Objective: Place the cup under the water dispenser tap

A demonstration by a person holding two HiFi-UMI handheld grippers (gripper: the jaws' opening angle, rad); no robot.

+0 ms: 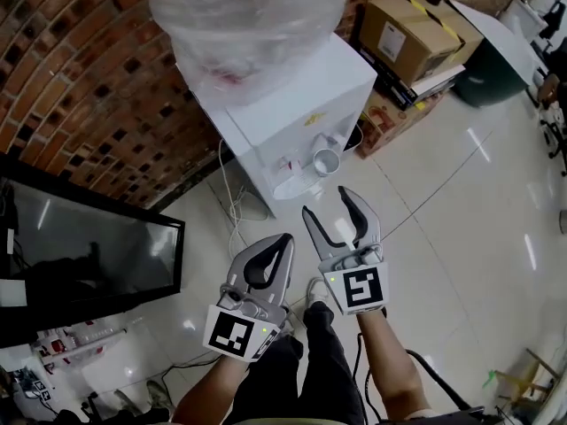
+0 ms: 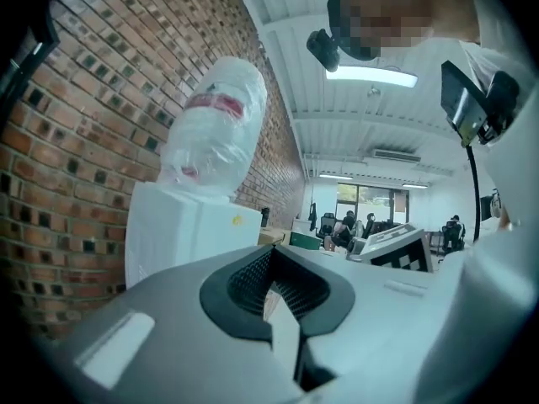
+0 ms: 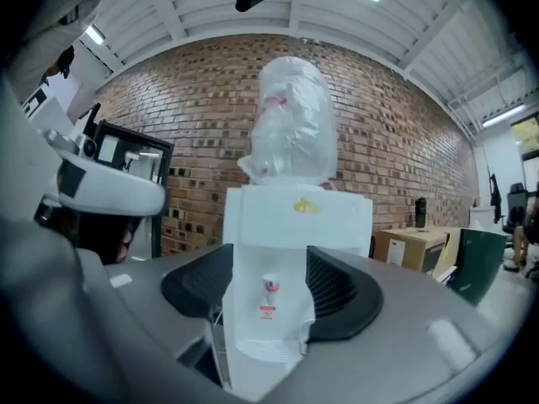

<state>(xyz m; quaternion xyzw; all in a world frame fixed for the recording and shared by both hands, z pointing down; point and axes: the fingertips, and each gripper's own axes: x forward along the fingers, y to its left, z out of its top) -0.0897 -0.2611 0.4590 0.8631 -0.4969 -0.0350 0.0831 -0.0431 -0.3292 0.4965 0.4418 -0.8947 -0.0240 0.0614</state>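
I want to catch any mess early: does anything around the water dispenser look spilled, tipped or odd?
Nothing looks spilled or tipped. The cup sits mouth-up in the recess of the water dispenser. The only oddities are that the bottle on top is wrapped in crumpled clear plastic, and loose cables trail over the floor beside it.

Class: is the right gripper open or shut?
Open. The right gripper has its jaws apart; only the water dispenser shows beyond the gap.

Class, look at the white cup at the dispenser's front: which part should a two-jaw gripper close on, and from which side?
Probably its round side wall, jaws on opposite sides, coming in level from the front. The cup stands upright, mouth up, with the water dispenser body behind it, so the front looks like the open side.
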